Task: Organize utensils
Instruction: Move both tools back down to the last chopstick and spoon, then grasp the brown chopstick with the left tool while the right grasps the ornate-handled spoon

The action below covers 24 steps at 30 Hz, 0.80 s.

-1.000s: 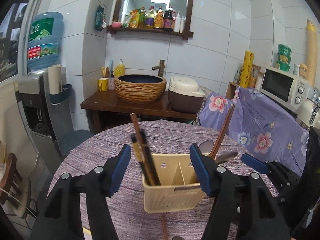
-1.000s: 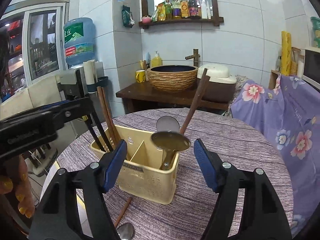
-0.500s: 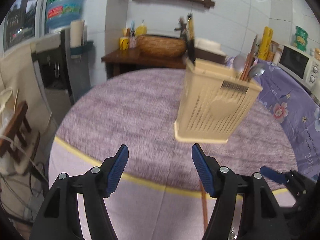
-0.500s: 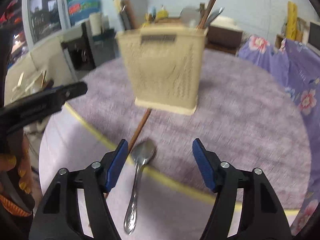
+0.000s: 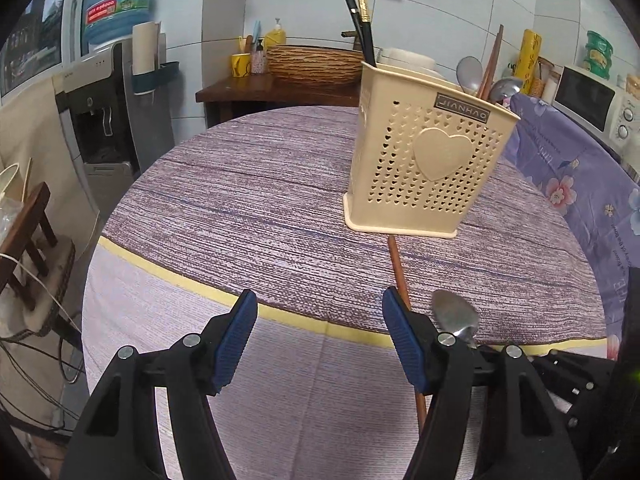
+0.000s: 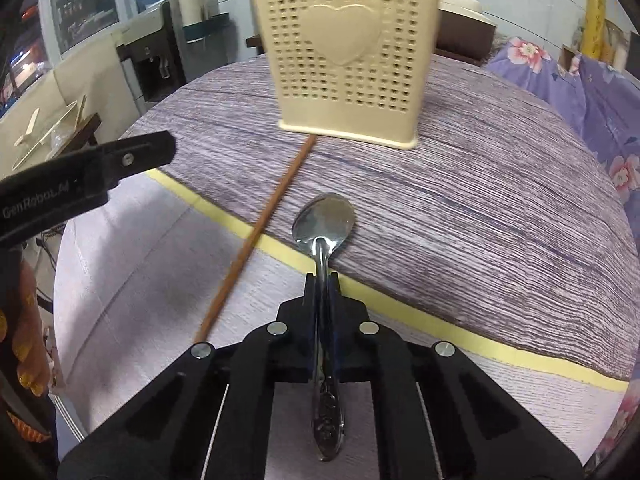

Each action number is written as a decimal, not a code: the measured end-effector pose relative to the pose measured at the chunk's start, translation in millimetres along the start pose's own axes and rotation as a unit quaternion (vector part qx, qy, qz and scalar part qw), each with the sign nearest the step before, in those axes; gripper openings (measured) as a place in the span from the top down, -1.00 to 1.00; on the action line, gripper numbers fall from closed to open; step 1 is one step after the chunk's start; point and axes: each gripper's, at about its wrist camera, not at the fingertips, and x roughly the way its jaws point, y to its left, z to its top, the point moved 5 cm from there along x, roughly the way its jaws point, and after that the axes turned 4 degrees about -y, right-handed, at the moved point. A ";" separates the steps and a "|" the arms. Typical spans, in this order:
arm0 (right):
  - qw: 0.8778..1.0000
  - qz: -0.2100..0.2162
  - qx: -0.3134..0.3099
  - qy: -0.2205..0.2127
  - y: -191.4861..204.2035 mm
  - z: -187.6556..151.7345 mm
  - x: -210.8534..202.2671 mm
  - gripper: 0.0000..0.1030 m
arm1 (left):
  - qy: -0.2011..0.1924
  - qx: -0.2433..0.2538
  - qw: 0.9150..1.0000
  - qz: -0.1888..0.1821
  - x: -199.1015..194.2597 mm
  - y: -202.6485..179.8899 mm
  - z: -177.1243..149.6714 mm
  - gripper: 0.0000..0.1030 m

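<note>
A cream perforated utensil holder (image 5: pixel 426 156) with a heart stands on the round table (image 5: pixel 256 200); it also shows in the right wrist view (image 6: pixel 346 52). It holds black chopsticks (image 5: pixel 362 24), a brown chopstick (image 5: pixel 491 64) and spoons (image 5: pixel 470 72). A metal spoon (image 6: pixel 324 224) lies near the table's front edge, and my right gripper (image 6: pixel 322 284) is shut on its handle. A brown chopstick (image 6: pixel 260 232) lies on the table from the holder's base toward me. My left gripper (image 5: pixel 316 336) is open and empty, left of the chopstick (image 5: pixel 400 276) and spoon (image 5: pixel 456 314).
A water dispenser (image 5: pixel 108 92) stands at the left, a wooden stool (image 5: pixel 28 240) lower left. A side table with a woven basin (image 5: pixel 316 62) is behind. A microwave (image 5: pixel 592 100) on a flowered cloth is at the right.
Both grippers dropped from above the holder to the table's front edge. My right gripper has closed on the handle of the lying spoon. The left stays open.
</note>
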 end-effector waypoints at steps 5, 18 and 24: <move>0.999 -0.027 0.031 -0.003 -40.4 -2.3 -7.8 0.87 | 0.011 0.007 1.000 -0.010 4.4 -6.0 -5.3 -0.24; 0.999 -0.029 0.041 -0.021 -68.6 7.6 -14.3 0.04 | 0.081 0.065 0.994 -0.040 48.9 -53.6 -10.7 0.02; 0.999 -0.035 0.033 -0.004 -75.0 14.1 -6.8 0.04 | 0.099 0.074 0.992 -0.017 75.2 -59.3 -4.7 0.18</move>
